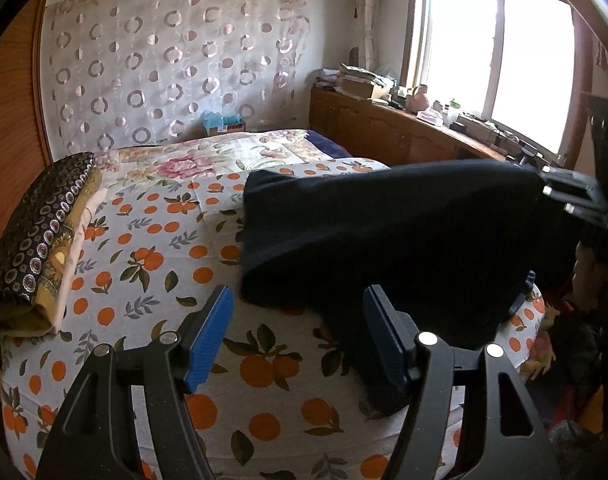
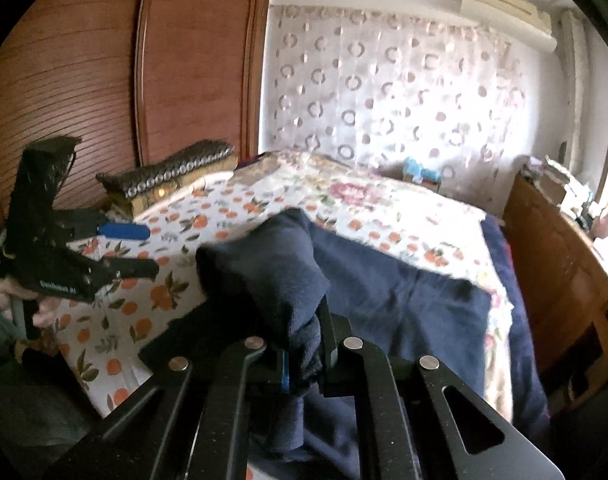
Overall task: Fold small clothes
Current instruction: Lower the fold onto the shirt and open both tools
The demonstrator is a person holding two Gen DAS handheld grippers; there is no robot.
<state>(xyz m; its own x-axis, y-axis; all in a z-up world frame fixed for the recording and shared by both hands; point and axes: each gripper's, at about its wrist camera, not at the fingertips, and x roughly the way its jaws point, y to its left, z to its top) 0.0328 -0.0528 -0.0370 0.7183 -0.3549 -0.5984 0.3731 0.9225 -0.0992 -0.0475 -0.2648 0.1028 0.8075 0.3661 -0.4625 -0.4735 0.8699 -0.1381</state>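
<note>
- A bed (image 1: 152,248) covered by a white sheet printed with oranges and green leaves fills both views
- A dark navy garment (image 1: 384,240) lies toward the bed's right edge, with part of it lifted off the sheet
- The right gripper (image 2: 304,354) is closed on a bunched fold of the garment (image 2: 280,276), the cloth pinched tight between its two black arms
- From the left wrist view, the right gripper (image 1: 572,196) appears at the garment's far right corner, holding that corner raised
- The left gripper (image 1: 298,336) has its blue-padded fingers (image 1: 208,340) spread apart with nothing between them; it hovers over the near edge of the bed, the garment's near hem just beyond
- In the right wrist view the left gripper (image 2: 144,248) sits above the bed's left side, apart from the garment
- A folded stack of patterned cloth (image 1: 44,236), black with small rings over gold and pink layers, rests at the bed's left edge
- A floral quilt (image 1: 208,156) lies at the far end of the bed
- A curtain with ring patterns (image 1: 164,64) hangs behind the bed, and a low wooden cabinet (image 1: 384,128) stands under a bright window (image 1: 496,52)
</note>
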